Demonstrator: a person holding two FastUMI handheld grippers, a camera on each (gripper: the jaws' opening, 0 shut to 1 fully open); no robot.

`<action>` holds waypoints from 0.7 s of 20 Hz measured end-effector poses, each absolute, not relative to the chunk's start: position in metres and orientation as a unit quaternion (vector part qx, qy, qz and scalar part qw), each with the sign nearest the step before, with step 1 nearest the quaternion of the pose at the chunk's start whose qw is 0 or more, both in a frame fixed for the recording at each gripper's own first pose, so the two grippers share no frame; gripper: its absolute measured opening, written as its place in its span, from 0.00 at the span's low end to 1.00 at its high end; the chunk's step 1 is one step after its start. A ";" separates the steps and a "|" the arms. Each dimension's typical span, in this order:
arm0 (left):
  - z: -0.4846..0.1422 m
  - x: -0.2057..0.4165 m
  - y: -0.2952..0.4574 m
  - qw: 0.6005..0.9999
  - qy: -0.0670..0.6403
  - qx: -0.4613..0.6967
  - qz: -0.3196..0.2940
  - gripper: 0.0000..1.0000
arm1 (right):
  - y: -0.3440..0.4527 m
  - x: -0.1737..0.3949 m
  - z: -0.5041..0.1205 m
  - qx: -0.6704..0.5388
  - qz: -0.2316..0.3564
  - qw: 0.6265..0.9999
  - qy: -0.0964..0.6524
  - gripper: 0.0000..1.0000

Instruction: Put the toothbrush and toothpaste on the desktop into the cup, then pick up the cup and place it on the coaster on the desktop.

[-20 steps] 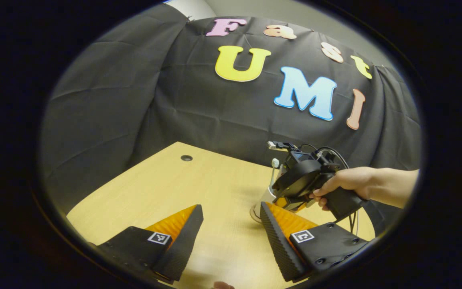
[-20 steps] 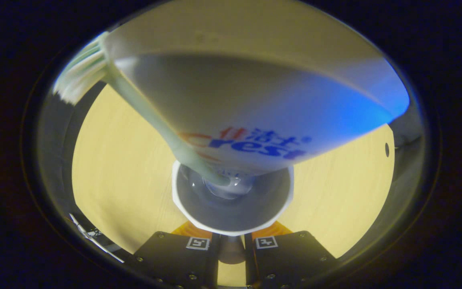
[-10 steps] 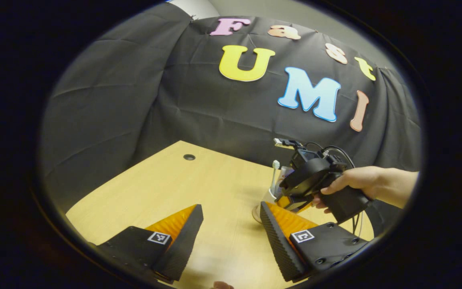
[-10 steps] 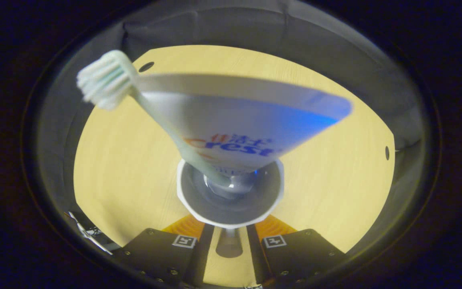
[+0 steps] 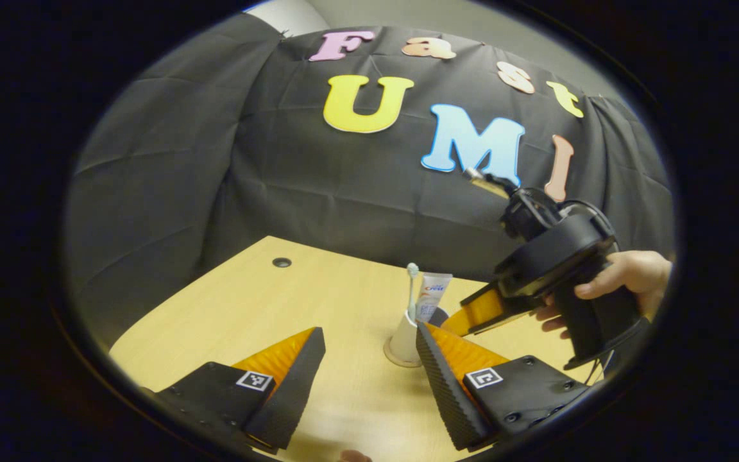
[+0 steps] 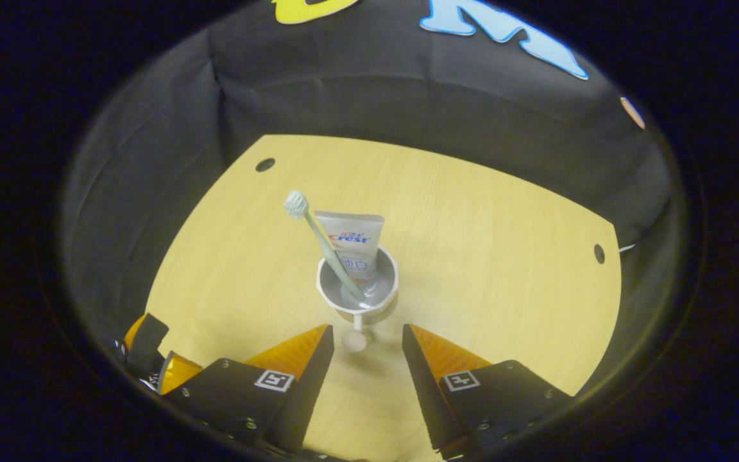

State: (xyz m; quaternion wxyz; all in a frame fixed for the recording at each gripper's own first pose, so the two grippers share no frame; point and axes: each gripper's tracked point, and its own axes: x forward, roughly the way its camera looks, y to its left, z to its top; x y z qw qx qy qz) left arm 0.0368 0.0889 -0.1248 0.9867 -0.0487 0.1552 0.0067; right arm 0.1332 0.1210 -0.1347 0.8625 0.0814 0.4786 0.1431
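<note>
A white cup (image 5: 403, 339) stands upright on a round tan coaster (image 5: 401, 359) on the wooden table (image 5: 260, 301). A toothbrush (image 5: 412, 290) and a toothpaste tube (image 5: 433, 294) stick up out of it. My left gripper (image 5: 369, 330) is open just in front of the cup, its right finger beside it. My right gripper (image 5: 466, 314), held by a hand (image 5: 626, 282), hangs open to the cup's right, tilted down. In the right gripper view the cup (image 6: 356, 294) holds the toothbrush (image 6: 319, 239) and the toothpaste tube (image 6: 351, 247); my right gripper (image 6: 367, 330) is open, off the cup, with the cup's handle (image 6: 355, 337) in the gap ahead of its fingers.
The table (image 6: 504, 256) has small cable holes (image 6: 265, 164) (image 6: 598, 253) near its far edge. Black cloth walls close it in behind and on the sides. My left gripper (image 6: 151, 346) shows at the lower left of the right gripper view.
My right gripper has opened, let go of the cup's handle and drawn back and up. The cup now stands on its own. My left gripper has barely moved.
</note>
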 end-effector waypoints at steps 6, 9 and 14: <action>-0.106 0.060 0.036 0.989 0.138 -0.039 -0.026 0.93 | 0.045 0.101 -0.100 0.115 0.074 0.913 0.385 0.84; -0.090 0.070 0.012 0.992 0.118 -0.027 -0.040 0.94 | 0.001 0.087 -0.084 0.110 0.031 0.938 0.328 0.86; -0.064 0.071 -0.030 0.994 0.086 -0.018 -0.060 0.93 | -0.045 0.070 -0.056 0.076 -0.012 0.973 0.216 0.85</action>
